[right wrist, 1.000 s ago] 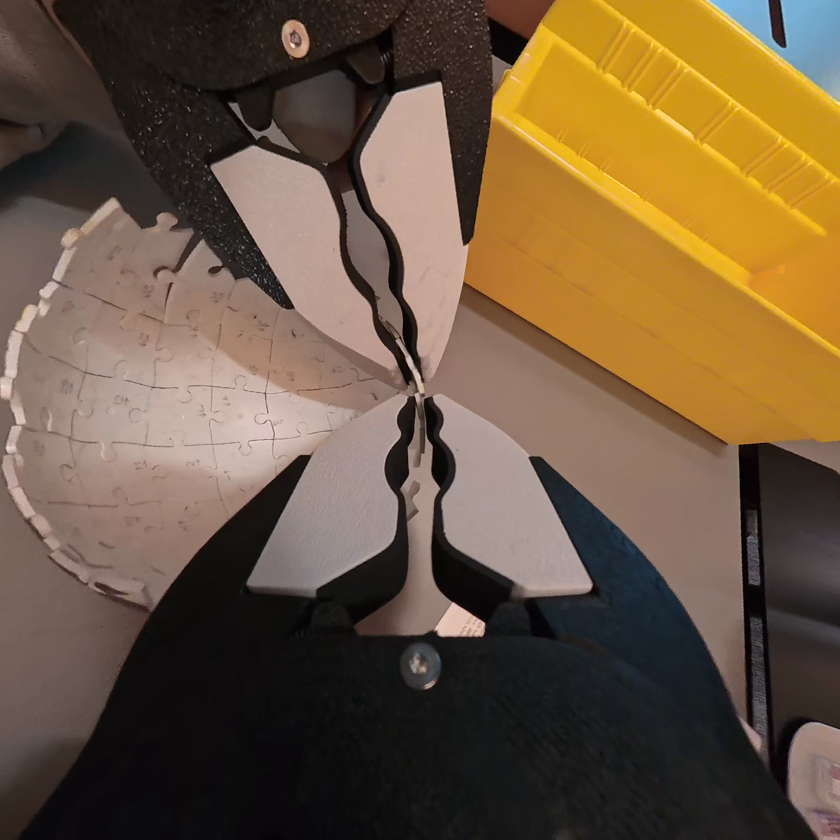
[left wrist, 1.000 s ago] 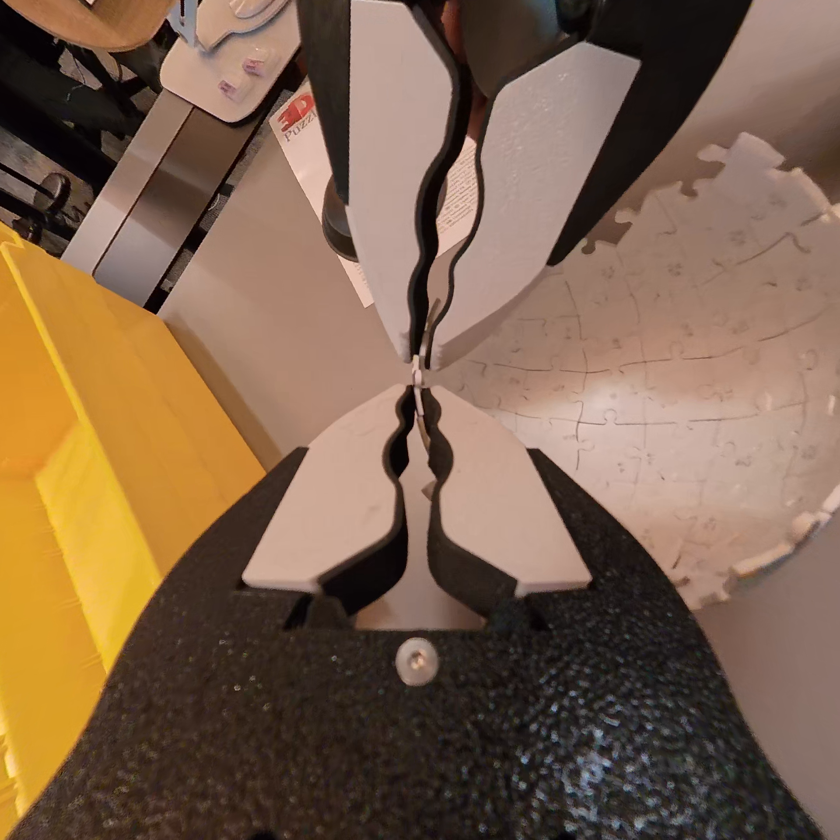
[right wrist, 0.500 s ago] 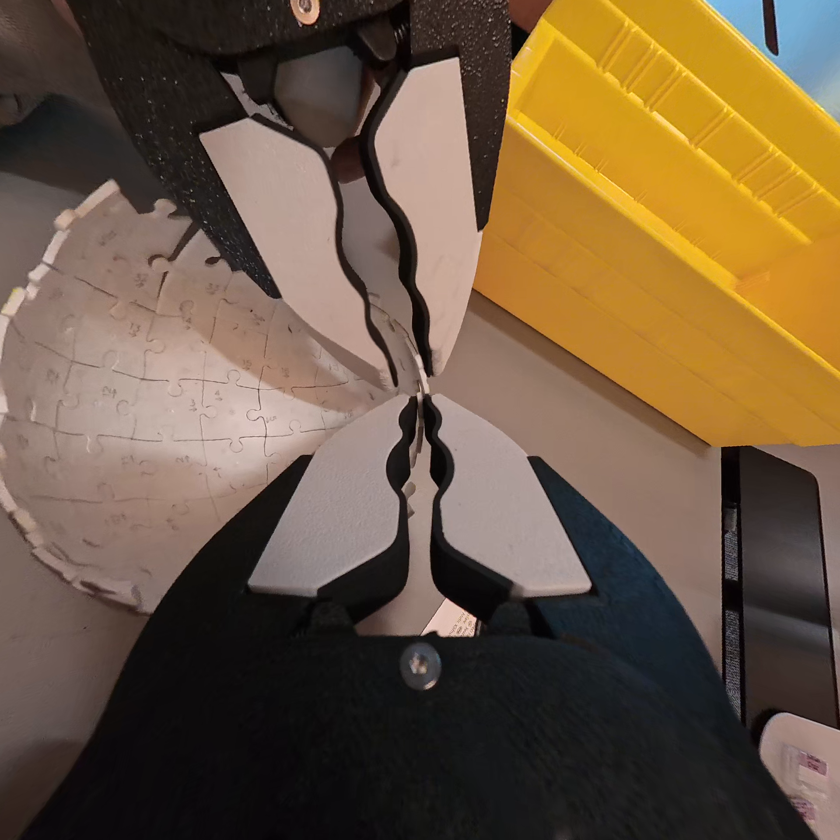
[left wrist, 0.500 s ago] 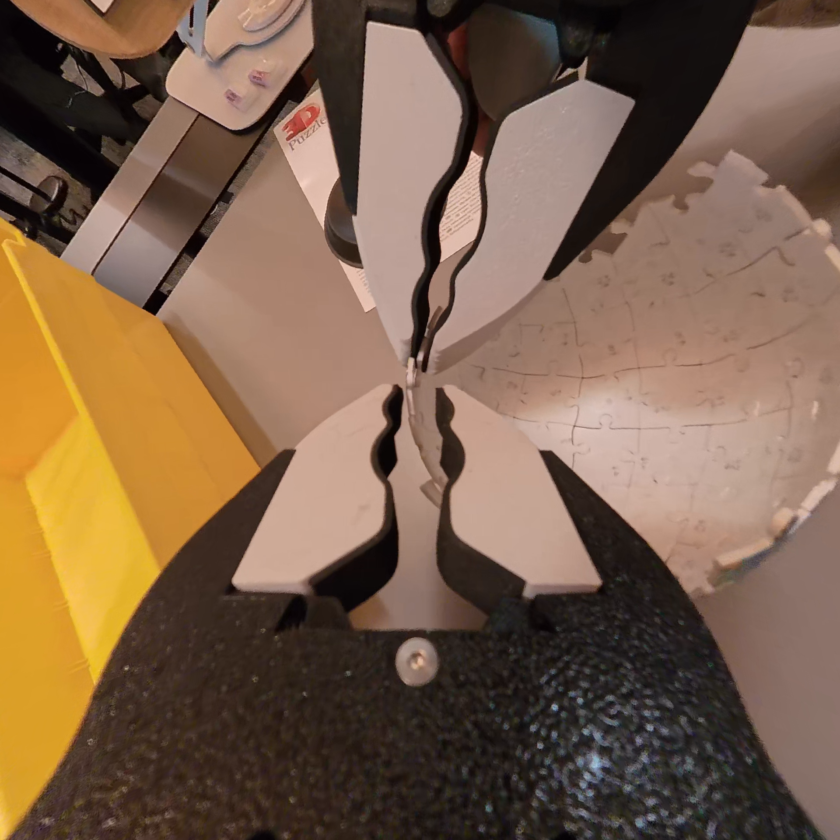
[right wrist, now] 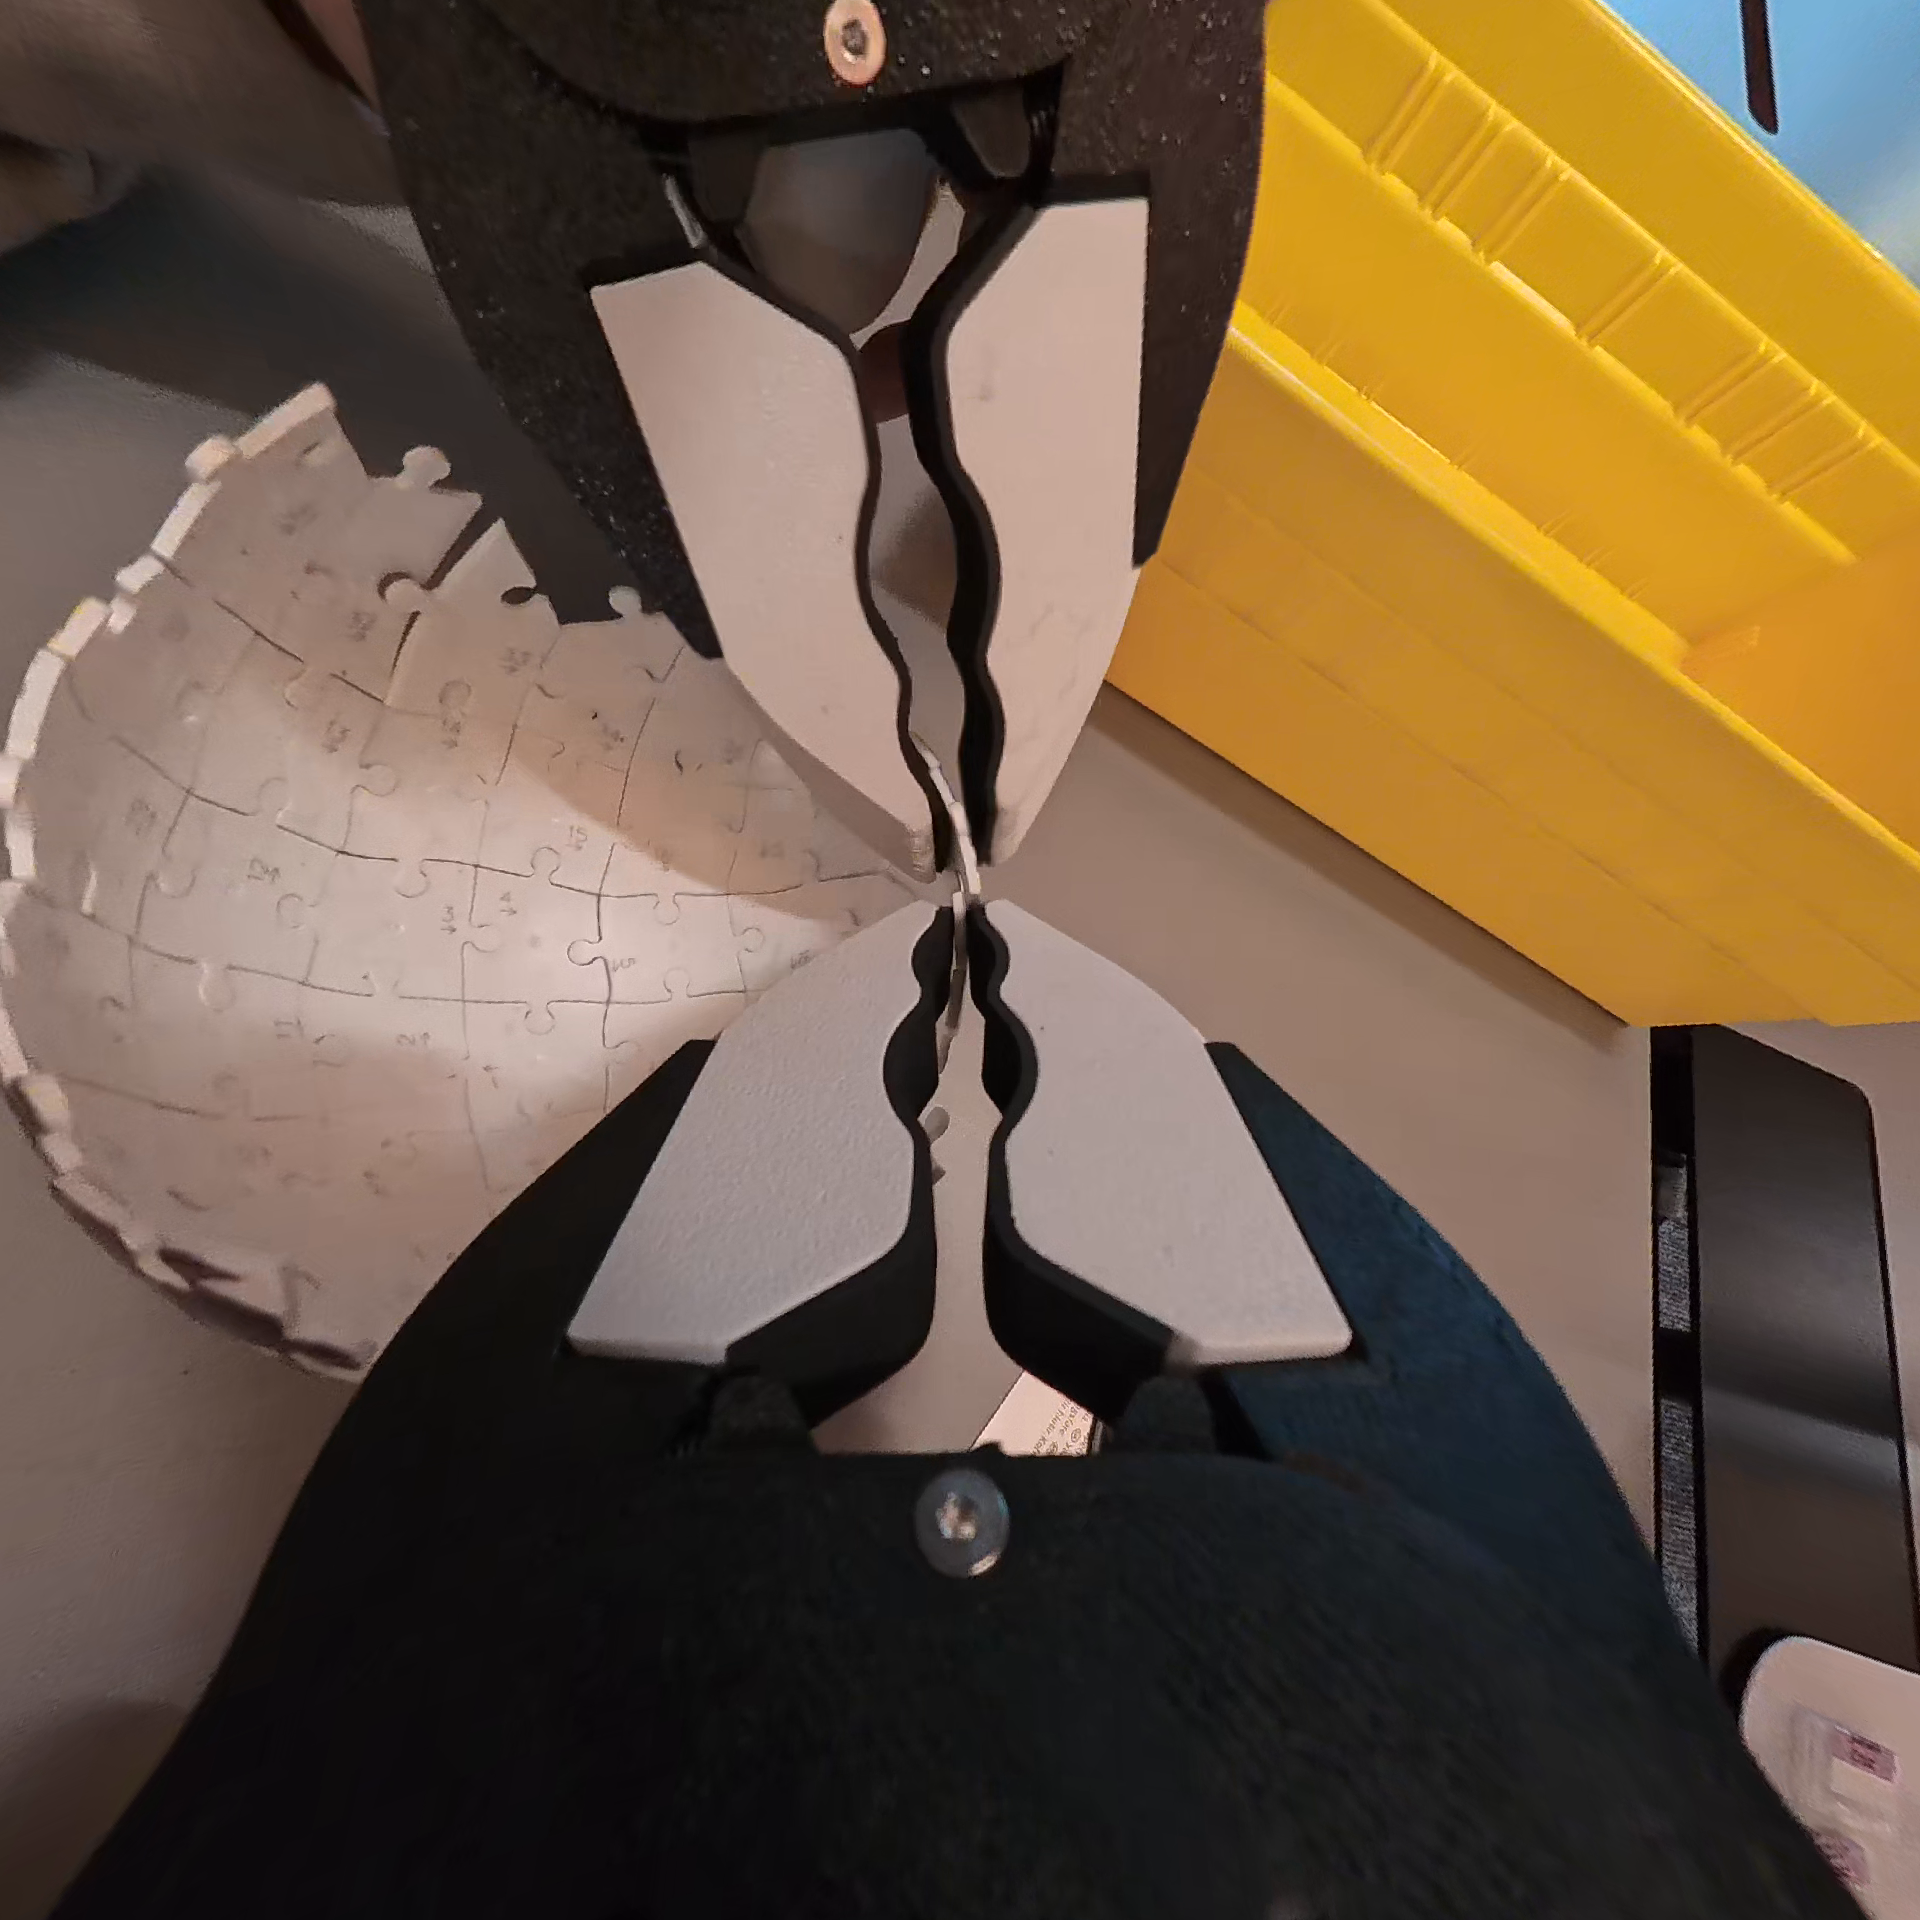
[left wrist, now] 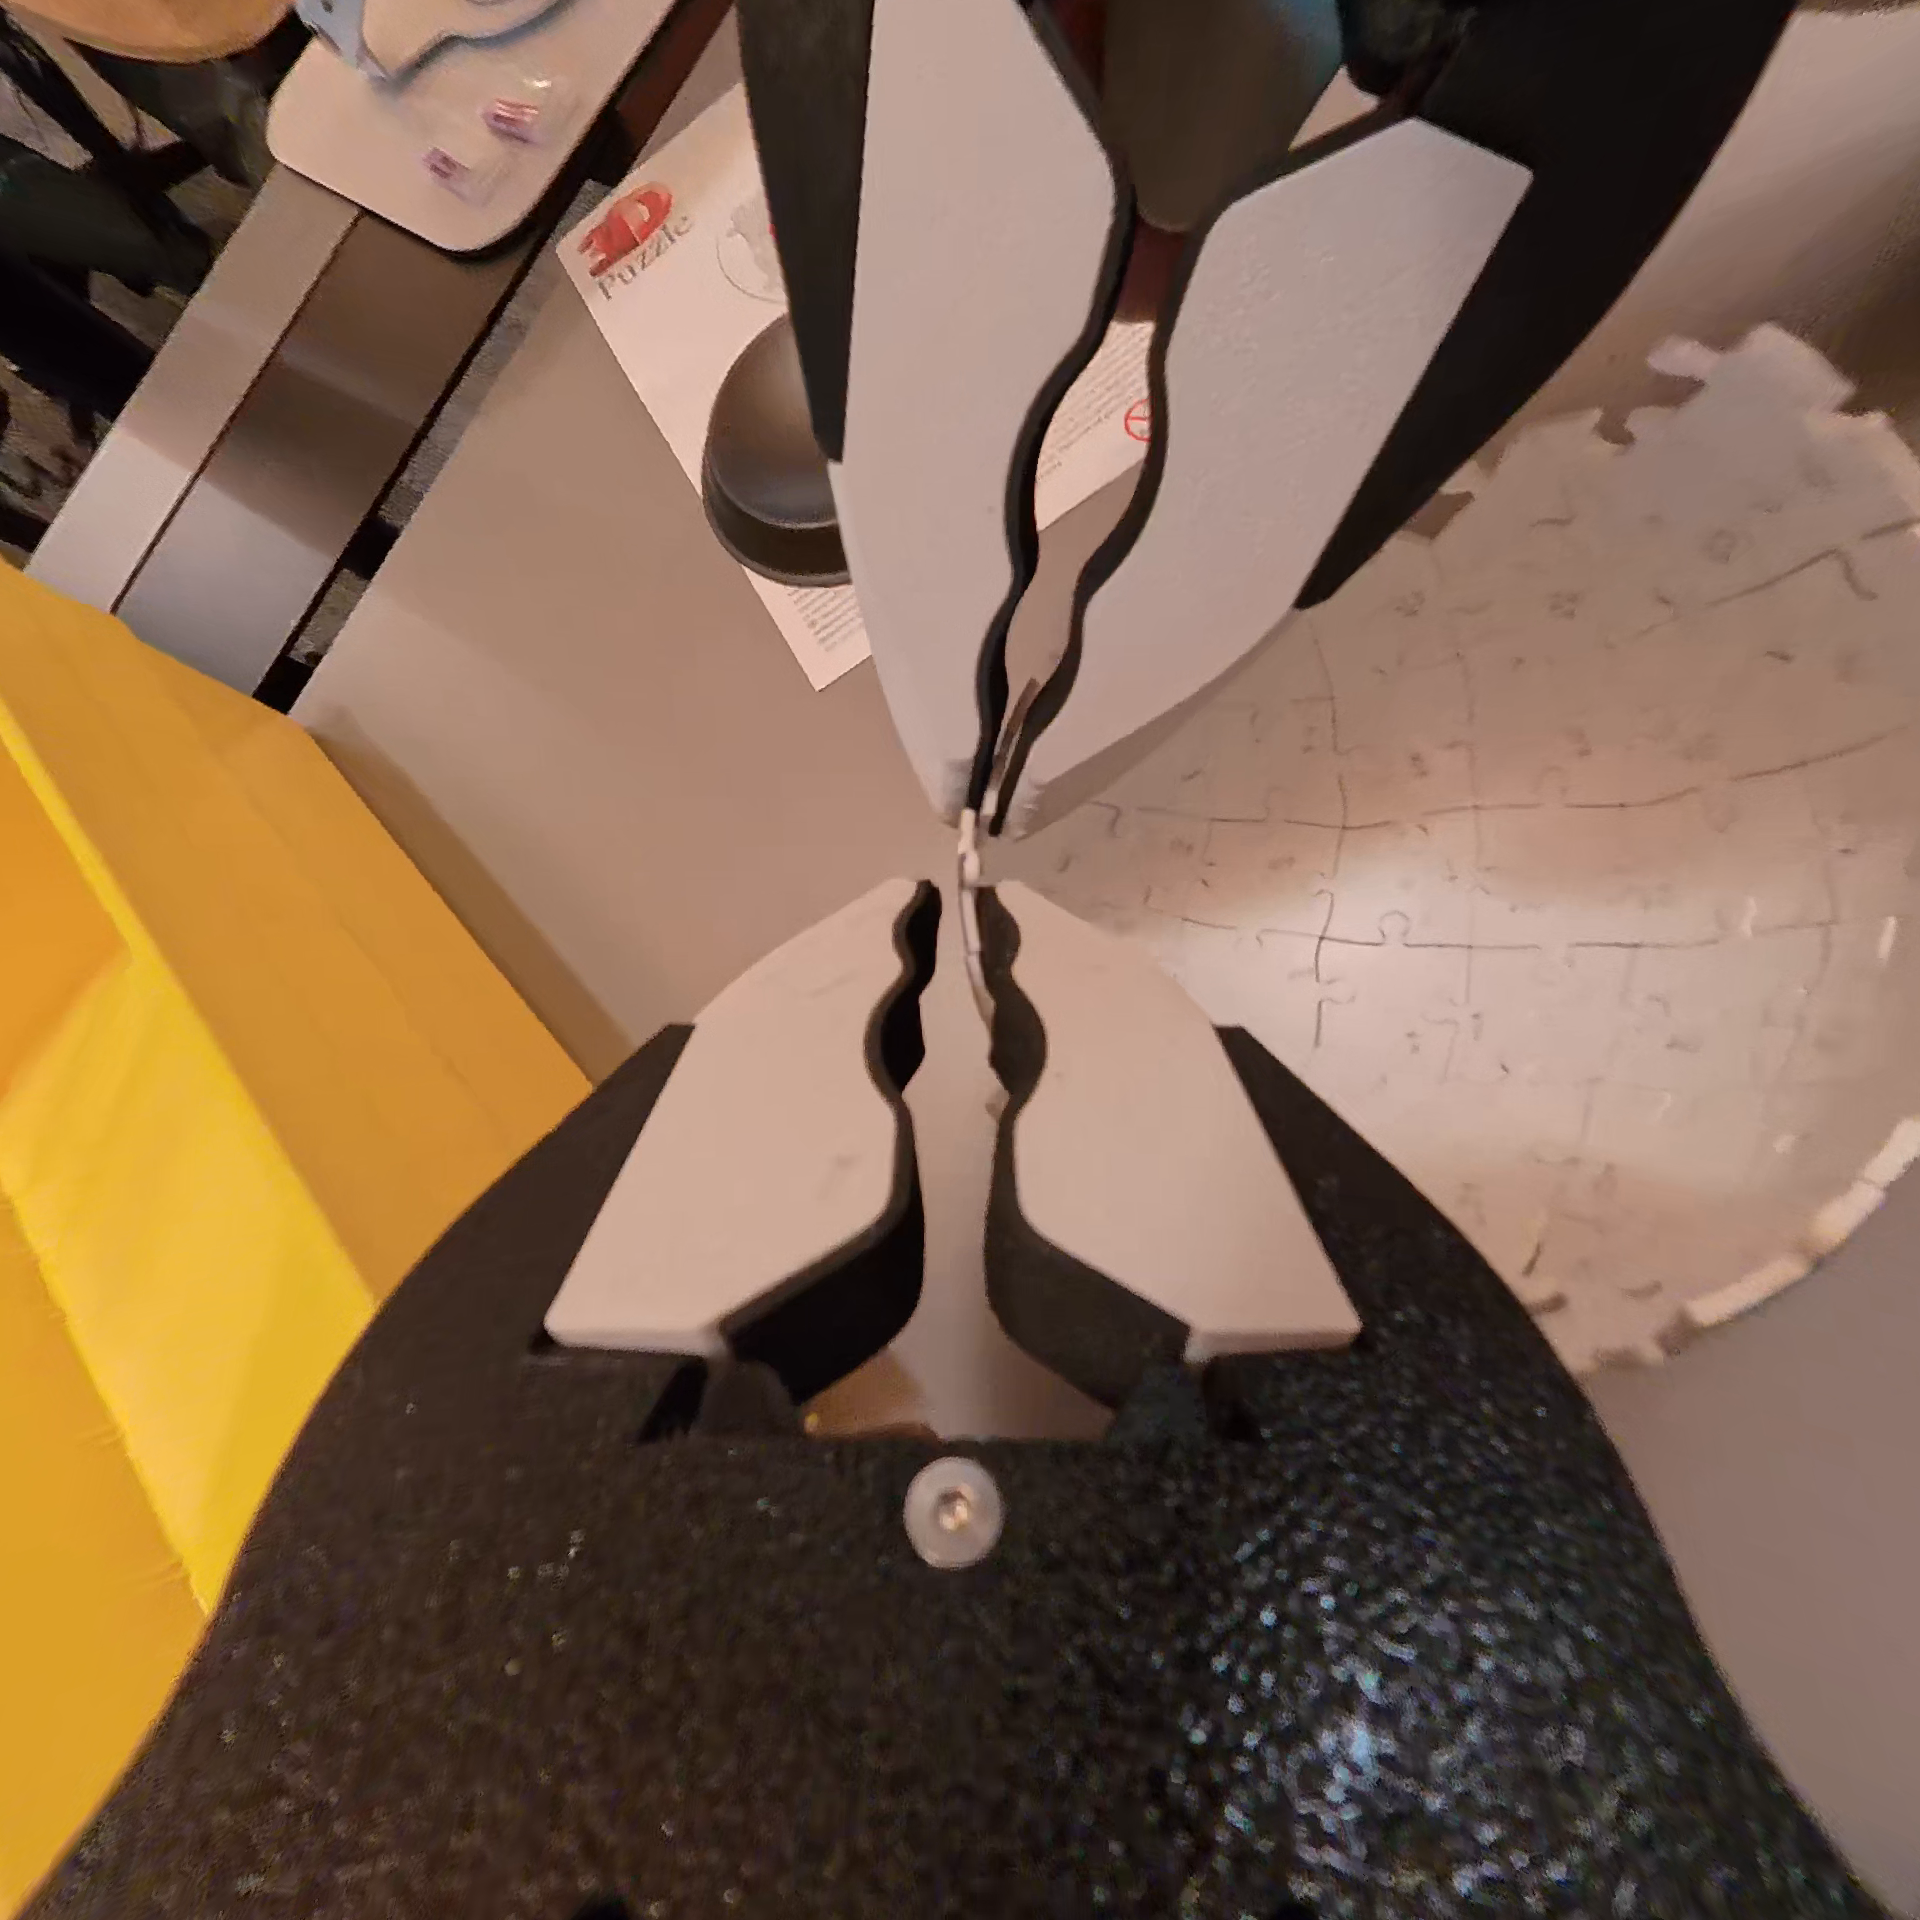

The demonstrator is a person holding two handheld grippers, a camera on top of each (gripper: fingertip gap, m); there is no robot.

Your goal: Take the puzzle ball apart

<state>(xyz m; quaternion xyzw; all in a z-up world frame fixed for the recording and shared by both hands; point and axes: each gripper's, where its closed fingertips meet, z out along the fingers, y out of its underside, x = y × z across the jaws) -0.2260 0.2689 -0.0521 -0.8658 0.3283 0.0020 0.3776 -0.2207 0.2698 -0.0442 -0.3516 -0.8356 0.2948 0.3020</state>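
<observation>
The puzzle ball is down to a white half shell (left wrist: 1507, 935) of joined pieces lying open side up on the grey table; it also shows in the right wrist view (right wrist: 364, 935). My two grippers meet tip to tip just above its rim. My right gripper (right wrist: 966, 914) is shut on a small white strip of puzzle pieces (right wrist: 966, 878); it comes in from the top of the left wrist view (left wrist: 987, 800). My left gripper (left wrist: 956, 894) is narrowly open around the other end of the strip (left wrist: 968, 847), which lies against one finger only.
A yellow plastic bin (left wrist: 208, 1039) stands beside the grippers, opposite the shell (right wrist: 1558, 520). A printed leaflet (left wrist: 644, 270) with a round black stand (left wrist: 769, 499) on it lies farther back. A white card with small items (left wrist: 468, 156) sits past the table edge. Only a small space, under 4 cm, lies between the two pairs of fingers. About 30 cm separates my left fingertips from the shell (right wrist: 1558, 520).
My left gripper was shut on the strip a second ago, opened wider half a second ago, and has now narrowed again. My right gripper stayed shut on the strip. The shell shifted slightly in view.
</observation>
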